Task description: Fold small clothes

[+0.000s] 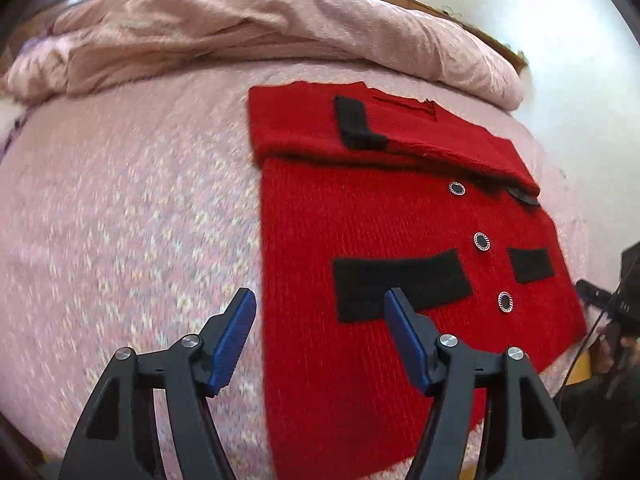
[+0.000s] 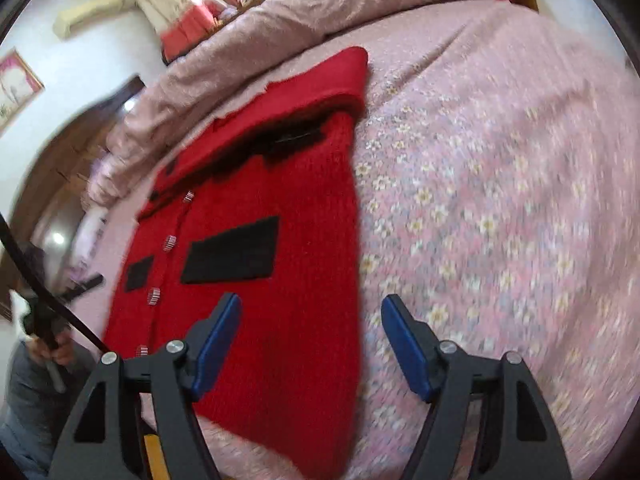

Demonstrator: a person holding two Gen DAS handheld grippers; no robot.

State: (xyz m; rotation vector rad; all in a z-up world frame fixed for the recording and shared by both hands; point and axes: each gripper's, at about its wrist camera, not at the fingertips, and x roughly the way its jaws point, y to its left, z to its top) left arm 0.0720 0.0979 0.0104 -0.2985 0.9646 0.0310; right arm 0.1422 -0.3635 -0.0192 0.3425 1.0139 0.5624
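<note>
Red knitted cardigan (image 1: 360,216) (image 2: 280,216) with black rectangular patches and round silver-rimmed black buttons: flat on the pink floral bedspread (image 1: 120,220) (image 2: 500,200), front side up, far portion folded over toward the near edge of the bed, forming a thick red band across the garment. Larger black patch (image 1: 400,284) (image 2: 236,250) and smaller black patch (image 1: 530,264) (image 2: 138,272) either side of the button row. Black cuff strip (image 1: 354,122) on top of the folded band.

Rumpled dusty-pink duvet (image 1: 260,28) (image 2: 300,28): bunched along the far edge of the bed, just beyond the folded band.

Left gripper (image 1: 320,300), black frame, blue pads: spread wide, holding nothing, hovering over the cardigan's left side edge near the near edge of the bed; one finger over bedspread, the other over the large patch.

Right gripper (image 2: 310,306), same make: spread wide, holding nothing, straddling the cardigan's opposite side edge; one finger over red knit, the other over bedspread.

Both views blurred in parts.
</note>
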